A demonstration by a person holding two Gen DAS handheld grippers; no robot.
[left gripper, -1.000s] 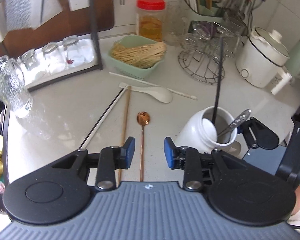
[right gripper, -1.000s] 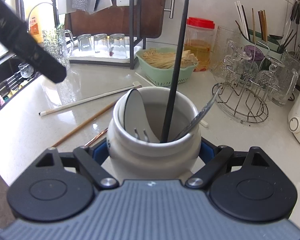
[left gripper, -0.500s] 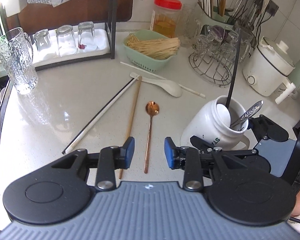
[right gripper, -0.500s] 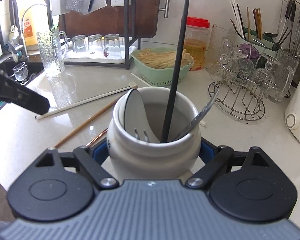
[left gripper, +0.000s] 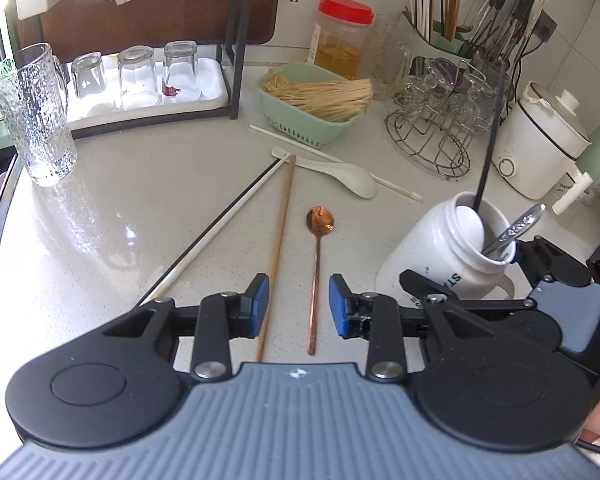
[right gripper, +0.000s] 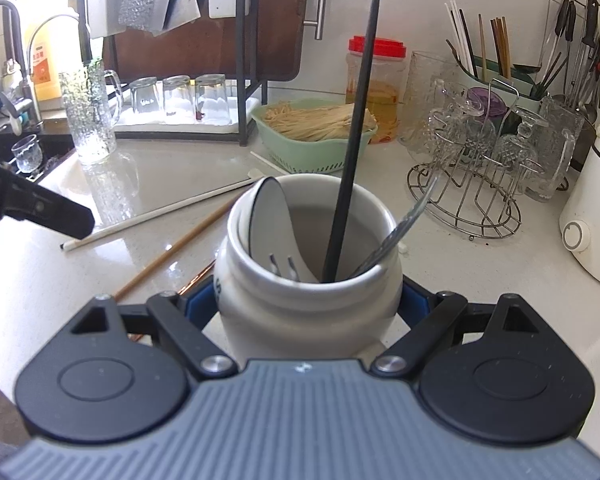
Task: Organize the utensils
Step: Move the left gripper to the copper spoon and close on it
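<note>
The left gripper point(left gripper: 298, 303) hangs over the countertop point(left gripper: 140, 216) with its jaws parted and nothing clamped; the copper spoon point(left gripper: 316, 272) and the wooden chopstick point(left gripper: 278, 248) lie on the counter beneath the gap. The spoon's long axis runs almost straight away from the gripper, bowl at the far end, handle tip nearest. The wooden chopstick lies just to its left, nearly parallel, leaning slightly right toward its far end. A white chopstick point(left gripper: 216, 232) slants more steeply, its far tip by the wooden one's. Beyond them a white ceramic spoon point(left gripper: 342, 174) lies crosswise, bowl to the right. The right gripper point(right gripper: 308, 304) clasps the white jar point(right gripper: 308, 300) on both sides; a black chopstick point(right gripper: 352, 140) stands in it, nearly upright.
</note>
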